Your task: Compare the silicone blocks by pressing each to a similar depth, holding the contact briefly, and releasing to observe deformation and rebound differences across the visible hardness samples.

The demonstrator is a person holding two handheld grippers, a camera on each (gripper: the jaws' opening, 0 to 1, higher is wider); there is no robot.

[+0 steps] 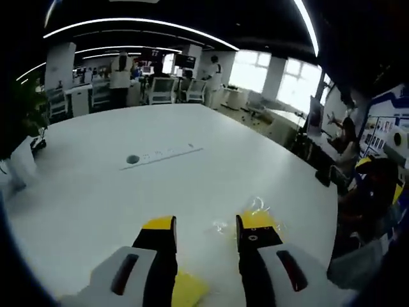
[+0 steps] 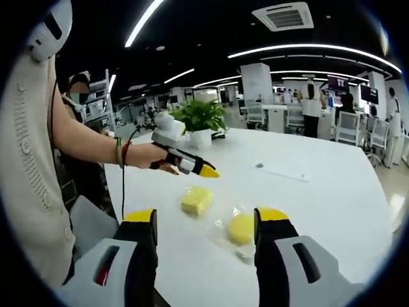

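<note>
big white table (image 2: 332,192): smooth, slight sheen off the ceiling lights | square pale-yellow silicone block (image 2: 195,200): matt, kinda spongy-looking | round yellow silicone block (image 2: 241,228): smooth, in crinkly clear glossy plastic wrap (image 2: 238,246) | cream sleeveless knit vest (image 2: 29,166): ribbed cloth

White table (image 1: 96,192) with a round grommet hole (image 1: 132,159), potted green plant (image 2: 201,118), office chairs (image 1: 161,89), bright windows (image 1: 252,70)
</note>
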